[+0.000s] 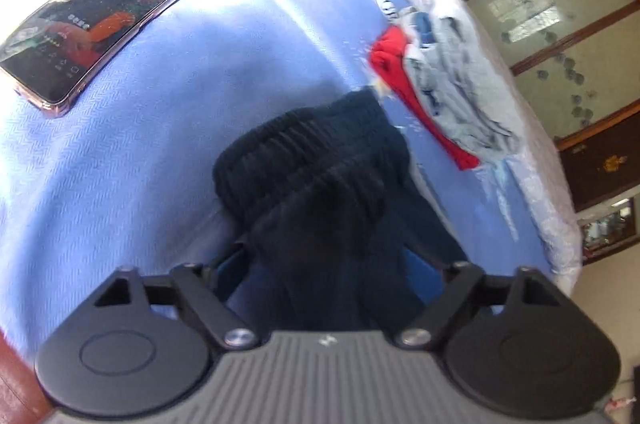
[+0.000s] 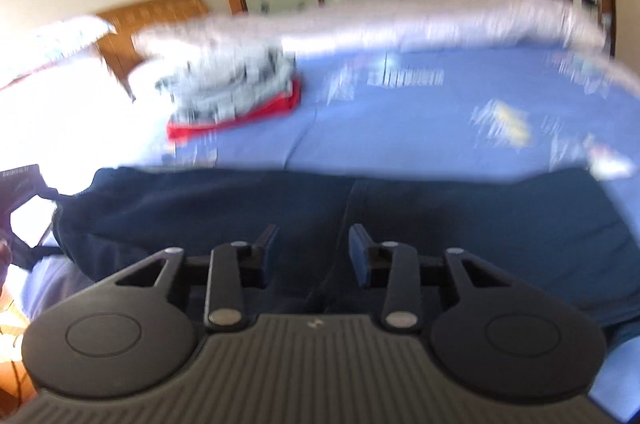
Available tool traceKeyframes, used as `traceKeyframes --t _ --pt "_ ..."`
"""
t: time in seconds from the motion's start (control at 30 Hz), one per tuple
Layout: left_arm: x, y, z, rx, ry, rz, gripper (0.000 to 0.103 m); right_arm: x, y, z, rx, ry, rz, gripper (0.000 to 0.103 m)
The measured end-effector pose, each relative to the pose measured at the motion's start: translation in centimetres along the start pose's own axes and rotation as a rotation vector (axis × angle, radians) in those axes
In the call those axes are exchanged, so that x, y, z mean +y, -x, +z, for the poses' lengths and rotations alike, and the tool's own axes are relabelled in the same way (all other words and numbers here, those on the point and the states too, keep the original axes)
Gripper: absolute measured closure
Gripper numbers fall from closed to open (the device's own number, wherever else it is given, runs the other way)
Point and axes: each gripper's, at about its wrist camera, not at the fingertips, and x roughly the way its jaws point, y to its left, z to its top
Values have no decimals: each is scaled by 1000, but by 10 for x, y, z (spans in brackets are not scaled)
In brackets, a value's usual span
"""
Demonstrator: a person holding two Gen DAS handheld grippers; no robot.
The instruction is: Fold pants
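- At far left in the left wrist view, a phone (image 1: 90, 32) lies face up on the blue bedsheet (image 1: 132, 184), well apart from the work.
- In the middle, our left gripper (image 1: 320, 256) has the dark pants (image 1: 316, 176) bunched between its jaws, ribbed waistband end foremost; whether the pads actually press the cloth we cannot tell, since the fabric hides them.
- To the right, a stack of folded clothes (image 1: 448, 92), grey over red, sits near the bed's far edge; we see no containers.
- In the right wrist view, our right gripper (image 2: 314, 252) hangs released over the pants (image 2: 440, 220), which lie spread across the sheet, 2 jaws apart with nothing clamped.
- We judge a fold is under way; next, the right jaws need a hold on an edge.
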Motion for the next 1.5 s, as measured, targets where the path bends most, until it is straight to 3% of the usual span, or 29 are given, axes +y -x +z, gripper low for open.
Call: traceKeyframes --t 0.03,0.07,0.1,0.13,0.3,0.5,0.7,0.93,1.0,1.03,1.07,1.17,1.27,1.37,1.43,1.5 --pt "4 -8 1 10 11 27 66 -1 -17 -7 84 -8 -5 63" --pt "3 -18 4 3 24 22 69 -5 -35 -18 180 -21 -11 63" --pt "2 -19 6 3 35 17 72 -6 -32 -27 108 -5 -1 63" --pt "1 -19 7 8 34 15 79 -3 -31 -29 103 30 -2 63" --pt "-20 7 -4 -65 -26 -22 83 -4 -29 -22 121 25 -5 63" --pt "-105 42 -24 -162 -289 -104 83 -18 -9 -19 87 -108 26 63" --pt "-220 41 -87 -169 -649 -174 83 -65 36 -14 -19 -276 -35 63" --pt "-345 -14 -205 8 -913 -305 83 -148 110 -15 -200 -513 -188 63" --pt "-370 -34 -248 91 -983 -331 76 -167 128 -20 -241 -568 -226 62" --pt "-378 -44 -272 150 -1026 -331 65 -175 135 -23 -255 -585 -246 62" --pt "-382 -52 -295 207 -1077 -320 62 -181 140 -26 -265 -597 -264 61" --pt "-377 -57 -345 321 -1234 -294 61 -196 146 -39 -269 -654 -287 61" --pt "-356 -33 -337 353 -1223 -365 60 -201 146 -44 -263 -699 -261 61" --pt "-326 -2 -290 296 -1117 -413 50 -198 142 -39 -261 -674 -205 61" --pt "-301 14 -256 225 -1031 -385 44 -191 138 -34 -254 -643 -157 61" --pt "-274 19 -227 186 -943 -307 43 -185 130 -27 -236 -599 -132 58"
